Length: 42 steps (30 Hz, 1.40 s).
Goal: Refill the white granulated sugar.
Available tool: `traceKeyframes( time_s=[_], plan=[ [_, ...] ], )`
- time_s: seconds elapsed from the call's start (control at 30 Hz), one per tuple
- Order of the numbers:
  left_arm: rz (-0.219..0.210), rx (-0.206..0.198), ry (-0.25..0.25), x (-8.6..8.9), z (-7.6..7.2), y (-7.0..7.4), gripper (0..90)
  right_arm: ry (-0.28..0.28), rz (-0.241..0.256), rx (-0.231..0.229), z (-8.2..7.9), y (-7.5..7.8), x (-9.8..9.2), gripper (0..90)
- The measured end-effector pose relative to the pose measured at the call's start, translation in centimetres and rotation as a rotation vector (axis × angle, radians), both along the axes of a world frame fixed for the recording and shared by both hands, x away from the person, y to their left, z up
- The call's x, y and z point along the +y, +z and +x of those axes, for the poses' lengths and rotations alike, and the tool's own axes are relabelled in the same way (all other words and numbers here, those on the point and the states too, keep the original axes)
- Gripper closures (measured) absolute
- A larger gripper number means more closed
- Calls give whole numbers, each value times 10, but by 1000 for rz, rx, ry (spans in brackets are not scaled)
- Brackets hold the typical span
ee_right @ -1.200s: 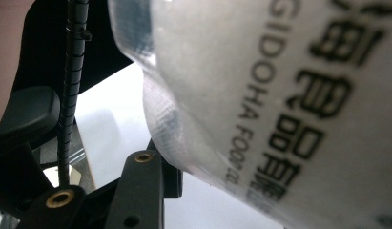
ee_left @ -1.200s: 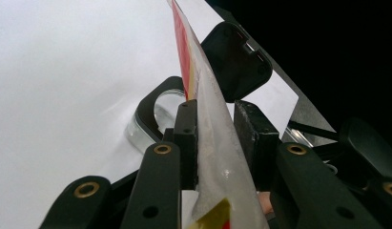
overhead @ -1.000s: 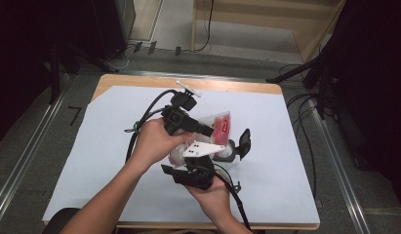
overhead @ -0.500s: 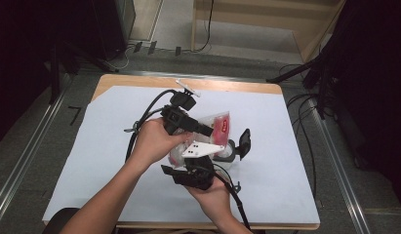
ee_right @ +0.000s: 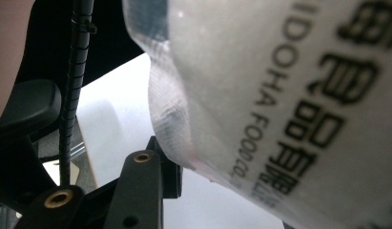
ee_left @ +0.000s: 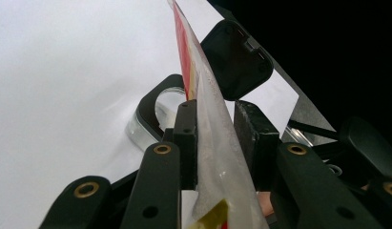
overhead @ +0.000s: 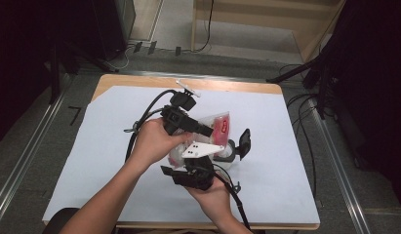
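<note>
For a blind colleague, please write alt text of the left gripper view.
The left hand-held gripper clamps the edge of a translucent food pouch with red print. Beyond it, a black-rimmed glass jar and its open black lid rest on white paper.

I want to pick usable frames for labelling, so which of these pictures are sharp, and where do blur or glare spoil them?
High view: evenly lit and sharp on the white sheet covering the table, surroundings dark. Left gripper view: the translucent red-printed plastic pouch between the jaws is fairly sharp; the sheet behind is overexposed white. Right gripper view: the pouch sits very close, its black lettering soft and blurred, with a small glare spot near the top.
</note>
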<state>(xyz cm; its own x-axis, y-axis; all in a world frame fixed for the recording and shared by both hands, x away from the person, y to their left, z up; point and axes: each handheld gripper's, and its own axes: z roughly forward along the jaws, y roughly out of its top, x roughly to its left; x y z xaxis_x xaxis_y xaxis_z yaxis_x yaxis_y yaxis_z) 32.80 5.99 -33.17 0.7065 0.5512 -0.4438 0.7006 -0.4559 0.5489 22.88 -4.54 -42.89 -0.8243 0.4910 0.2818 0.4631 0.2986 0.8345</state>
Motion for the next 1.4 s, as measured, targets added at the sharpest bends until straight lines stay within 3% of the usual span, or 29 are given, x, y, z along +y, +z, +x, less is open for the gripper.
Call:
traceKeyframes(
  time_s=[1.4],
  plan=[
    [16, -21, -10, -2, -3, 1, 717, 0, -5, -2, -1, -1, 0, 630]
  ],
)
